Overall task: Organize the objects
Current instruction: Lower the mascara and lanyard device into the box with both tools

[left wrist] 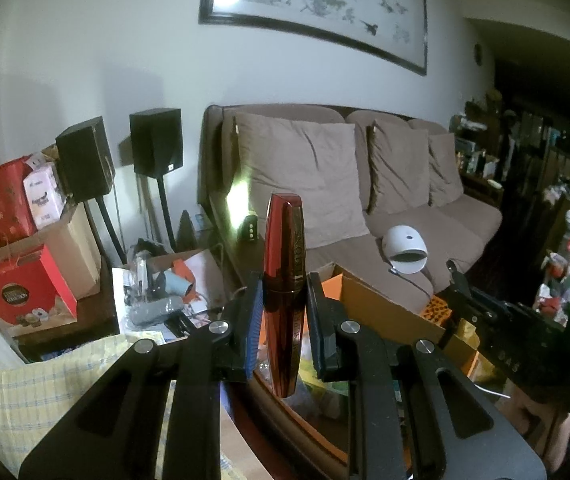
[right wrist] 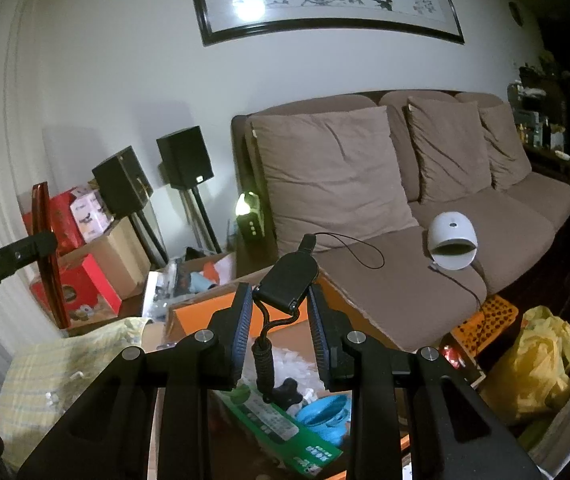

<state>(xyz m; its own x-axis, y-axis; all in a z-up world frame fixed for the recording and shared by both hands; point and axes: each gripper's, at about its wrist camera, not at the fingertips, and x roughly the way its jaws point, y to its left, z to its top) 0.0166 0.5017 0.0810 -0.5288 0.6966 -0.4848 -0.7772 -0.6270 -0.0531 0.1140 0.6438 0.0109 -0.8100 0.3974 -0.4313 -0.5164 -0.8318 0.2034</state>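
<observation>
Mascara tube [left wrist: 284,292] — red, glossy, stands upright in your L gripper [left wrist: 284,312], jaws nearly closed & pinching it at mid-body above the orange box [left wrist: 389,300]. Hard, light, slick shell; tapered ends, so keep the pinch at the widest part or it'll likely squirt out. R gripper [right wrist: 281,312] narrowly open, pads clamped on a black pouch-like item [right wrist: 287,280] w/ cord [right wrist: 349,250] looping toward the sofa [right wrist: 425,312] and a coiled lanyard [right wrist: 265,360] dangling below. Soft, light, floppy — grip the body, not the cord; watch the loop for snags. Box interior below: green packet [right wrist: 281,428], blue item [right wrist: 325,420].
</observation>
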